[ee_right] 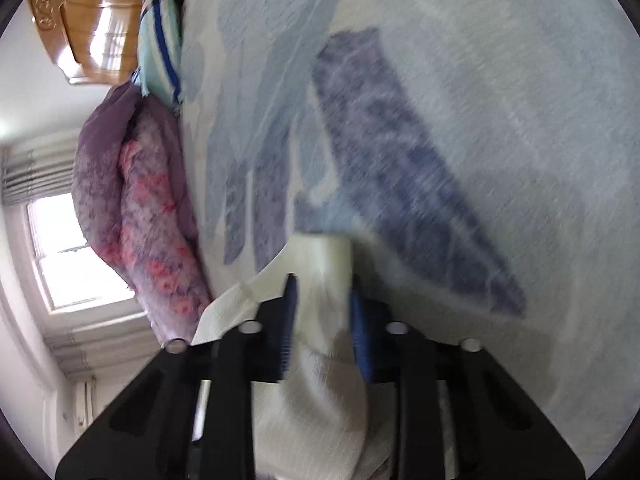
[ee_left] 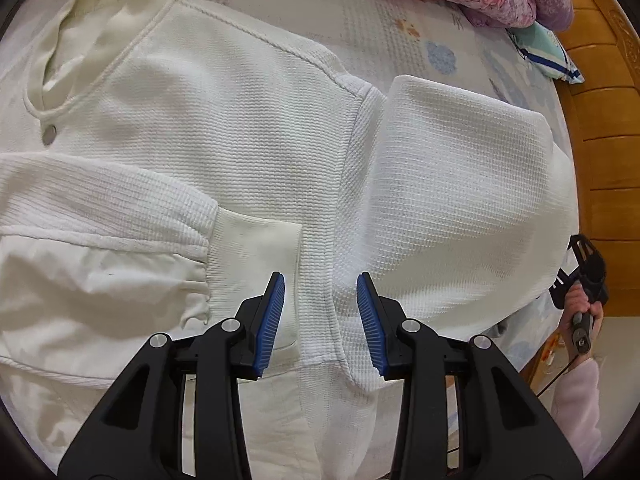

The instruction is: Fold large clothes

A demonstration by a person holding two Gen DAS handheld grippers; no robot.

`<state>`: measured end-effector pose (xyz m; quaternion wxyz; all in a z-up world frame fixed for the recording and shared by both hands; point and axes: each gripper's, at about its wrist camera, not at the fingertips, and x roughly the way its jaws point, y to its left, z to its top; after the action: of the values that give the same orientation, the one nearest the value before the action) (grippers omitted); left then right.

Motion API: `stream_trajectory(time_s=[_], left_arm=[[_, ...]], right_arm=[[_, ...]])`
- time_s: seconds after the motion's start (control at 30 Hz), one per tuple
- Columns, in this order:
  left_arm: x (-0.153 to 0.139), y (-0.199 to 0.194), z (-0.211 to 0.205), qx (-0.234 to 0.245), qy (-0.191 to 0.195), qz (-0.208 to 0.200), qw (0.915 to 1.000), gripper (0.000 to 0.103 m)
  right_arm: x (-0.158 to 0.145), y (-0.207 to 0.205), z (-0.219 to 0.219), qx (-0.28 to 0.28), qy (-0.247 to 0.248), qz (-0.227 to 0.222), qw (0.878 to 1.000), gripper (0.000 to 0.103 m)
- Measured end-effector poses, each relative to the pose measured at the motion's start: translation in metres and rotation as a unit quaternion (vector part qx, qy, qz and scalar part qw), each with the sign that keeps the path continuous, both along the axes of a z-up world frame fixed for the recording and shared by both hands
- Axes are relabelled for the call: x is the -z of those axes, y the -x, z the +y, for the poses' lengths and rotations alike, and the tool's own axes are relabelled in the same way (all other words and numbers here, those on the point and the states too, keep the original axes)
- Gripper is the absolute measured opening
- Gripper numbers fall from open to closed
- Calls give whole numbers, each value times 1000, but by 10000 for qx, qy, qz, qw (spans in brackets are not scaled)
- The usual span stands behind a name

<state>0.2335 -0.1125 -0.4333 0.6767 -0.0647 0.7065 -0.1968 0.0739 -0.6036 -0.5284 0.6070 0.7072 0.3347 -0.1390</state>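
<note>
Between the blue pads of the right gripper (ee_right: 322, 320) a bunched fold of white waffle-knit cloth is pinched; the jaws stand narrow and the fabric fills the gap. The left gripper (ee_left: 320, 320) hangs partly open just above the white sweater (ee_left: 240, 140), holding nothing, its tips straddling the side seam beside the folded-in sleeve cuff (ee_left: 260, 240).

The sweater lies spread on the patterned bedsheet (ee_left: 380, 20), one sleeve already across its chest and the other sleeve (ee_left: 460, 180) doubled near the bed's edge.

The right grip looks shallow and bunched, so the cloth could slide out under a quick pull, or drag the body askew and undo the laid sleeve.

The left gripper points steeply down at the cloth; the right is rolled sideways, angled lower across the bed, with the person's hand (ee_left: 580, 304) on its handle.
</note>
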Motion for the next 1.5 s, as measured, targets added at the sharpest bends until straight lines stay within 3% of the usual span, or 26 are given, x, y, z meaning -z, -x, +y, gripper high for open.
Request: stream_trajectory(time_s=[0.03,0.13,0.17,0.27,0.33,0.37,0.4,0.47,0.53,0.6,0.67,0.77,0.9,0.97,1.1,1.27,1.5], left_arm=[[2,0,1,-19,-4,17,10000,39],[5,0,5,-128,47,129,9998,39],[4,0,8,-157,78,157,9997,39],[1,-1,12,-185,75,128,9997,39],[0,-5,12,-160,18,88,9998,39],[0,-8,11,-154,-13,58,9999,39],[-1,-10,9,-156,-47,31,9999,39],[0,-15,5,-217,23,54,9997,39],[3,-21,-4,-306,356,95,9989,39],[14,-26,-15,-322,541,204,9978,36],[32,-28,-27,-220,460,395,9979,14],[63,-26,-40,-24,0,552,9985,4],[75,-35,-29,-434,242,831,9953,3],[79,-36,-25,-543,390,885,9938,4],[73,-28,-35,-272,167,488,9983,4],[74,-28,-33,-452,206,535,9973,4],[84,-34,-15,-864,708,903,9896,4]], right_arm=[[-4,-1,2,-53,33,-38,10000,16],[-5,-13,5,-639,418,731,9944,24],[2,-12,7,-633,228,868,9940,39],[18,-2,10,-253,-281,585,9976,45],[24,2,10,-66,-368,482,9981,39],[24,4,10,15,-348,486,9982,14],[18,6,9,68,-270,389,9989,12],[-11,5,8,121,342,465,9983,10],[-43,6,11,103,840,228,9962,10],[-68,8,15,80,982,-21,9951,10],[-95,10,21,-8,1192,-208,9926,10],[-135,11,32,-145,1475,-623,9870,10],[-181,7,59,-257,1459,-1339,9798,10],[-214,3,86,-448,1576,-1776,9704,7],[-271,-24,152,-1020,1799,-2341,9499,7],[-304,-56,237,-1647,1606,-2819,9315,7],[-331,-88,340,-2232,1334,-3113,9140,7]])
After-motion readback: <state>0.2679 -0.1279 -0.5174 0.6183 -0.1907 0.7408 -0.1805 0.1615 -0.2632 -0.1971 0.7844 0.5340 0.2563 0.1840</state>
